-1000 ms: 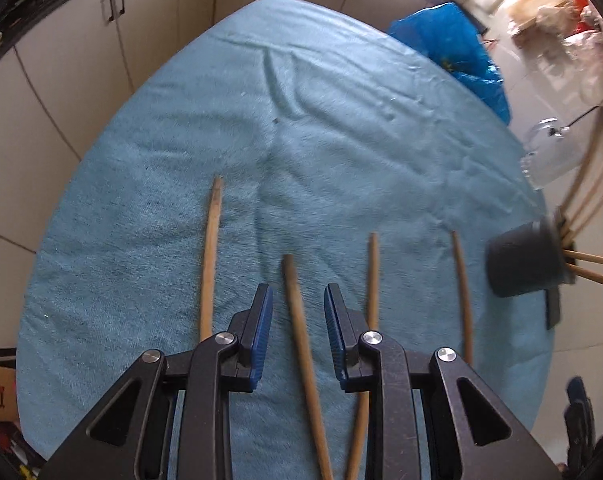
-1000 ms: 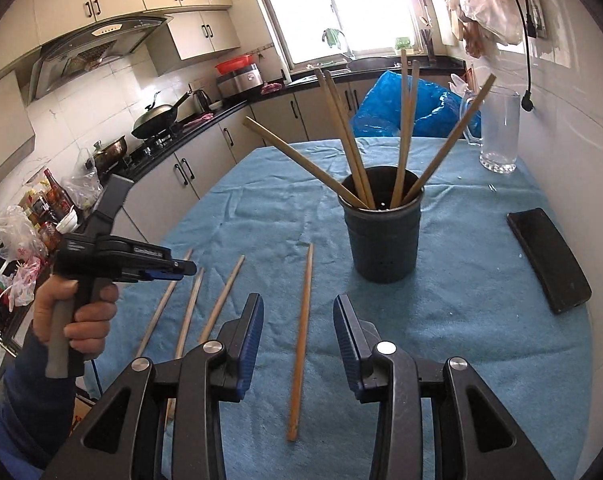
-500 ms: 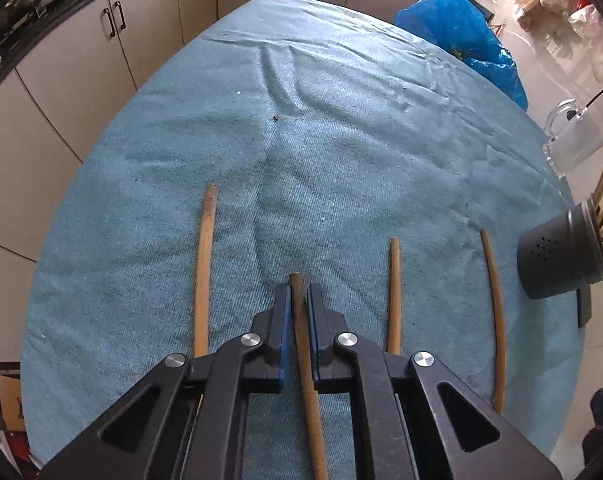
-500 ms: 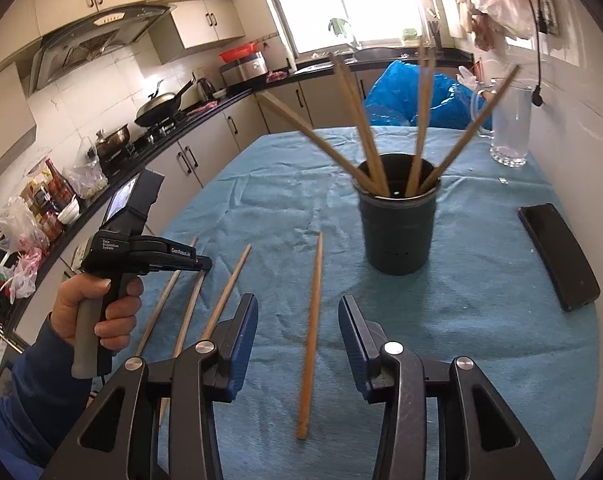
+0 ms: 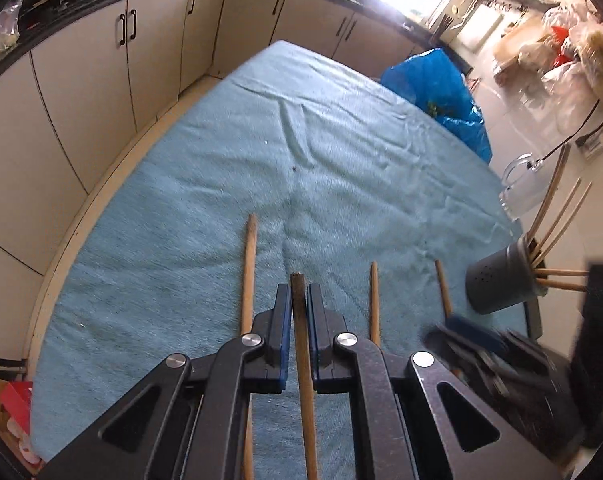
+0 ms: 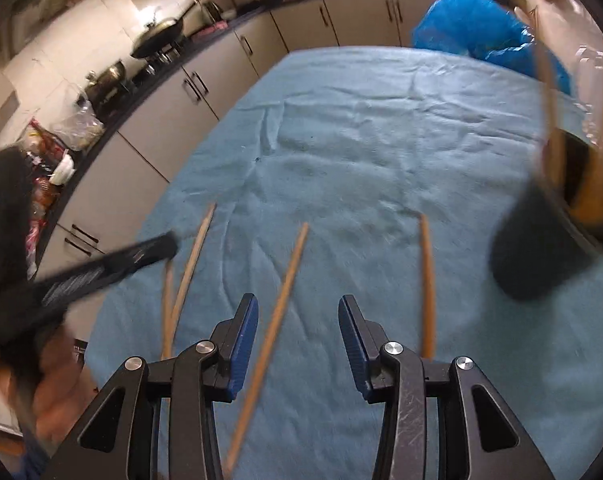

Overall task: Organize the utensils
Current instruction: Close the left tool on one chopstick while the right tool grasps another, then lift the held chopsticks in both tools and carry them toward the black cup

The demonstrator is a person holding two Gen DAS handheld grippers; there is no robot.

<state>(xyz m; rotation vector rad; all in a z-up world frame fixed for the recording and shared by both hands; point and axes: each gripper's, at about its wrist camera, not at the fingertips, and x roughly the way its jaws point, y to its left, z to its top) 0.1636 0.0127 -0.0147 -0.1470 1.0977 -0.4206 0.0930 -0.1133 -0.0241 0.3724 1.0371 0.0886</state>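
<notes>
Left claw (image 5: 299, 300): pinching held chopstick (image 5: 301, 344) near its far tip.
Right claw (image 6: 297, 332): spread, astride a loose chopstick (image 6: 279, 308) on the desk (image 6: 361, 140); jaws just widened.
Holder (image 5: 497, 284): grey, upright, right of both claws.
Advice: lift clear, tip upright, lower into holder.

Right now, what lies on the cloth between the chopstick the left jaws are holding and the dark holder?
Two loose chopsticks, one nearer the held chopstick, the other nearer the holder, with bare cloth around them. The left wrist view shows it.
</notes>
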